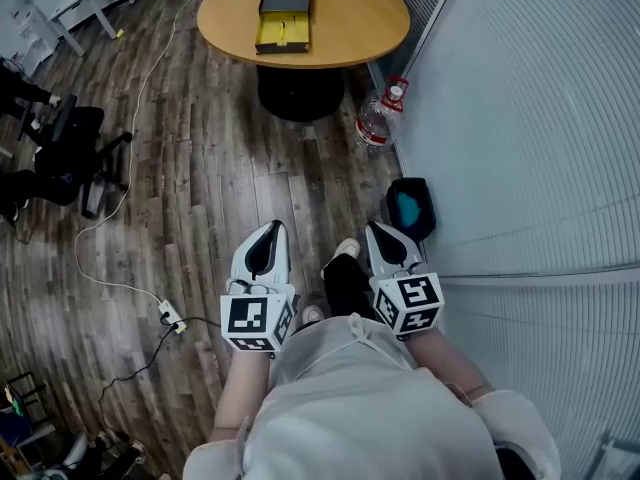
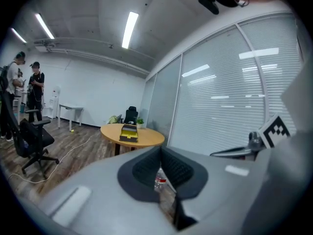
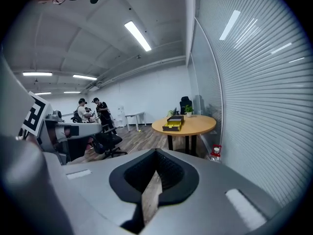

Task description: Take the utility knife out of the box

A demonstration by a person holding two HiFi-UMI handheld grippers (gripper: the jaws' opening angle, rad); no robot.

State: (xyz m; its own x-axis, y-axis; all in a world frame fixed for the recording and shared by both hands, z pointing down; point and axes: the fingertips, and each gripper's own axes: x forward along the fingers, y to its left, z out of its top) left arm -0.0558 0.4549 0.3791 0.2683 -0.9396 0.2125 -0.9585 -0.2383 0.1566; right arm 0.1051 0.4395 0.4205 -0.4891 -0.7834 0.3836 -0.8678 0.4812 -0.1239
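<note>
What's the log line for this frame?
stage: pre-reach | left gripper: shut, empty | right gripper: shut, empty | box: open, on table

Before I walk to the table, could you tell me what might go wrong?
The cable and power strip on the floor at your left could trip you. The water bottle stands by the table, easy to kick. The left gripper and right gripper are shut, so neither can grip yet.
</note>
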